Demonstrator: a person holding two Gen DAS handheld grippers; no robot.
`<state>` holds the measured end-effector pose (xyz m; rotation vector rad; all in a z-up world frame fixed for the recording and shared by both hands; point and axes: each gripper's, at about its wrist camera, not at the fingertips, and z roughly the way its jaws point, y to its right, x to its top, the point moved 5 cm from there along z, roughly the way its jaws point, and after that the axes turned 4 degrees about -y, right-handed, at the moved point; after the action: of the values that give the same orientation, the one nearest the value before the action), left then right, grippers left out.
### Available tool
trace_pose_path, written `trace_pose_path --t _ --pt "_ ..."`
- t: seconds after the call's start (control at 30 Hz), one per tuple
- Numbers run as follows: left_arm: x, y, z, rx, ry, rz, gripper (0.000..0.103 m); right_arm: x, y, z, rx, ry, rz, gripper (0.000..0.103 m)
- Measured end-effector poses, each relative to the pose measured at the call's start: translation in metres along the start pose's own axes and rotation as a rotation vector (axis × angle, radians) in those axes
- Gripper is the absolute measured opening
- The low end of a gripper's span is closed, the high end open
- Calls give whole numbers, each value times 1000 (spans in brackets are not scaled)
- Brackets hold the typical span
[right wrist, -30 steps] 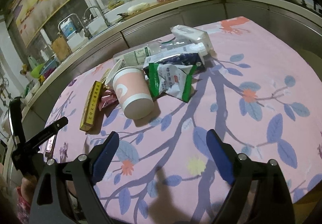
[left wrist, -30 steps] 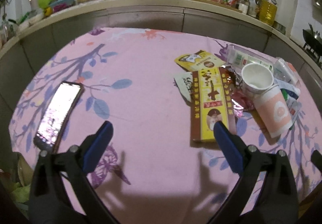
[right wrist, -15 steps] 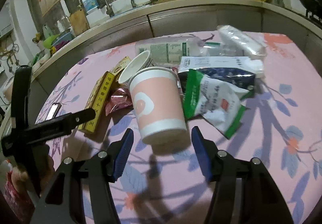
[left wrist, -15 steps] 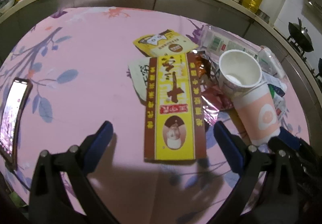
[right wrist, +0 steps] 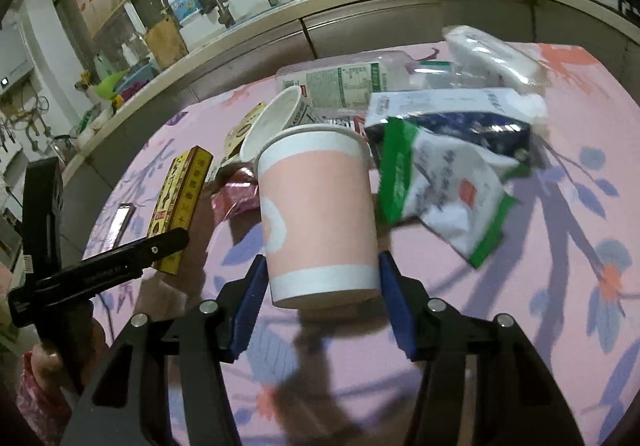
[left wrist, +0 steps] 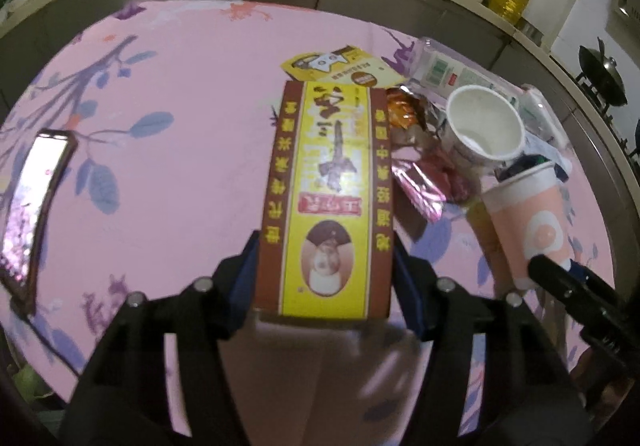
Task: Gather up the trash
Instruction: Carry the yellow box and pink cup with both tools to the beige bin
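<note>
The left gripper [left wrist: 324, 278] is closing its blue fingers [left wrist: 244, 278] on the near end of the flat yellow-and-brown cardboard box [left wrist: 328, 201], pads touching both long edges. The right gripper [right wrist: 320, 298] is closing on the pink-and-white paper cup [right wrist: 316, 213] lying between its fingers. This looks like the grasping step; next, both pieces need lifting clear of the pink flowered counter [left wrist: 180, 149] without crushing.

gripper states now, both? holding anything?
Left gripper: jaws closing on the yellow and brown box, pads at its sides.
Right gripper: jaws closing on the pink paper cup, pads at its base.
</note>
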<state>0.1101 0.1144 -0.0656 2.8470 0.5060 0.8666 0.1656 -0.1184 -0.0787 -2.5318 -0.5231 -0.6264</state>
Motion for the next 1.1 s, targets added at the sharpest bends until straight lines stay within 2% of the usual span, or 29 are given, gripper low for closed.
trace_pose_path --t 0.13,0.4,0.57,0.7,0.77,0.97,1.1 --pt "-15 14 -18 11 24 64 58 -19 8 -16 19 -2 23 54" --pt "-25 85 -34 -67 63 250 58 -42 46 -61 15 72 144 54" --pt "-25 135 -29 -141 51 336 57 -49 72 -83 -6 118 199 54" --pt "-26 173 -27 -287 -4 367 57 -55 95 -100 -23 149 250 54" --pt "-26 187 -25 -328 -25 366 57 -58 107 -111 -37 174 273 54" --pt "-16 228 -26 -354 -17 425 57 -65 142 -132 -87 229 341 54" --pt "-14 275 -28 -387 -5 510 57 -67 169 -148 -116 268 393 54"
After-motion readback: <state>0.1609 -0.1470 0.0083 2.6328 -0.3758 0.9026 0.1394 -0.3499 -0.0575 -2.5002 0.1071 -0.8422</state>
